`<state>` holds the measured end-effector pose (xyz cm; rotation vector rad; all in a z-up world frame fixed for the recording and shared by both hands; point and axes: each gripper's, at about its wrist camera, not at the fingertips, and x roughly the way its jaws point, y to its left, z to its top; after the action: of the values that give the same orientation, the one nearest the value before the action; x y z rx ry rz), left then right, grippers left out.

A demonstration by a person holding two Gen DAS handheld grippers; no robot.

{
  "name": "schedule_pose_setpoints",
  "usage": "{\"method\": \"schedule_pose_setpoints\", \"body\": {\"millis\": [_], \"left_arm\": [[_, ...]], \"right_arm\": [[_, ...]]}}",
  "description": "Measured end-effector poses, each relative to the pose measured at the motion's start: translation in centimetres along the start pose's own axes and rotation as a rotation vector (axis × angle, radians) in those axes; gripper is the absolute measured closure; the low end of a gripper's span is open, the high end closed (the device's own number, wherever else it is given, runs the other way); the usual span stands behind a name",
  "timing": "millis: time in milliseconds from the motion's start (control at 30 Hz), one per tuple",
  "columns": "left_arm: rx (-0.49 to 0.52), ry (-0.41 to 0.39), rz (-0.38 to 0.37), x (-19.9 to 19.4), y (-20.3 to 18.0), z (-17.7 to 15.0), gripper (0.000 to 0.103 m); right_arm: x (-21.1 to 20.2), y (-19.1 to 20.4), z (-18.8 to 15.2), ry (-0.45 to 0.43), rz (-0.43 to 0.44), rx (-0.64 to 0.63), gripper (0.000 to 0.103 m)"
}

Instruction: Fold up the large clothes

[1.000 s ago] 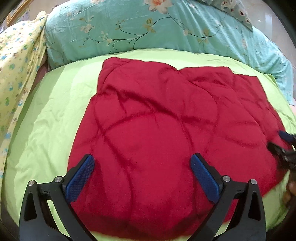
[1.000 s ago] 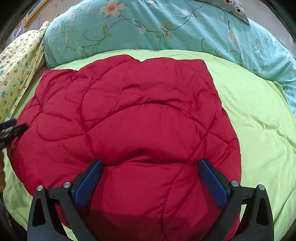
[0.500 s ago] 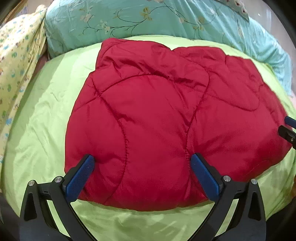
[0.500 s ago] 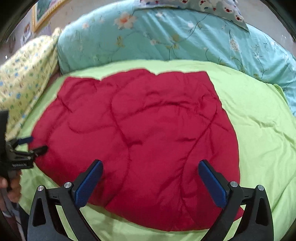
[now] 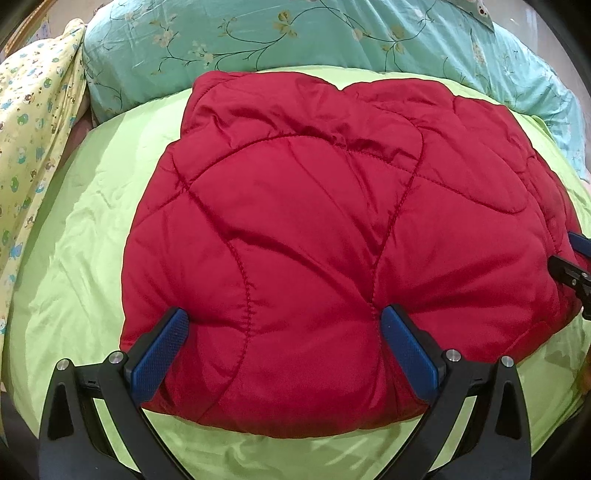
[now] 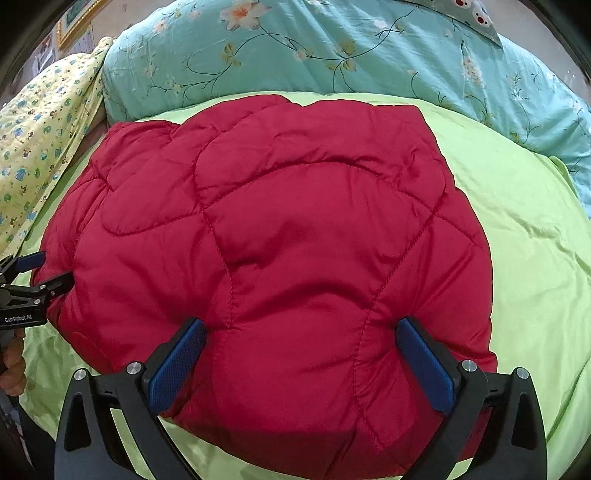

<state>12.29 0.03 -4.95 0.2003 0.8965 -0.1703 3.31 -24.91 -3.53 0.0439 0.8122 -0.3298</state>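
A red quilted padded garment (image 5: 314, 229) lies folded in a thick puffy bundle on the lime-green bed sheet (image 5: 85, 251). It also shows in the right wrist view (image 6: 280, 243). My left gripper (image 5: 282, 341) is open, its blue pads pressing into the near left part of the bundle. My right gripper (image 6: 301, 350) is open, its pads against the near right part. Each gripper shows at the edge of the other's view: the right one (image 5: 572, 266), the left one (image 6: 29, 280).
A teal floral duvet (image 5: 295, 33) is piled along the far side of the bed. A yellow patterned blanket (image 5: 33, 122) lies at the far left. Green sheet (image 6: 524, 229) stretches to the right of the garment. A framed picture (image 6: 77, 18) hangs on the wall.
Both grippers pulled back from over the garment, then came down again at its near edge. The bundle now looks puffier and pressed in at the pads.
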Motion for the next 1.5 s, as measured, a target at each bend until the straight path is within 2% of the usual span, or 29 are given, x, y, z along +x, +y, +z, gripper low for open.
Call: {"method": "schedule_pose_setpoints", "body": {"millis": [167,267,333,433,933,1167,1500], "left_arm": [[0.003,-0.003,0.001,0.3,0.1,0.0,0.000],[0.006,-0.006,0.001,0.4,0.0,0.0,0.000],[0.005,-0.007,-0.003,0.3,0.0,0.0,0.000],[0.002,-0.011,-0.010,0.5,0.1,0.0,0.000],[0.003,0.004,-0.007,0.5,0.1,0.2,0.000],[0.001,-0.028,-0.018,-1.6,0.6,-0.6,0.000],[0.015,0.008,0.016,-4.5,-0.3,-4.5,0.000]], "right_arm": [[-2.8,0.5,0.5,-0.063,0.023,0.022,0.001],[-2.0,0.6,1.1,-0.045,0.009,0.003,0.001],[-0.2,0.3,1.2,-0.003,0.004,0.005,0.000],[1.1,0.2,0.8,-0.005,-0.005,-0.007,0.000],[0.4,0.3,0.8,-0.002,-0.015,0.001,0.000],[-2.7,0.6,0.5,-0.022,-0.017,-0.025,0.000],[-7.4,1.2,-2.4,-0.036,-0.001,-0.093,0.000]]}}
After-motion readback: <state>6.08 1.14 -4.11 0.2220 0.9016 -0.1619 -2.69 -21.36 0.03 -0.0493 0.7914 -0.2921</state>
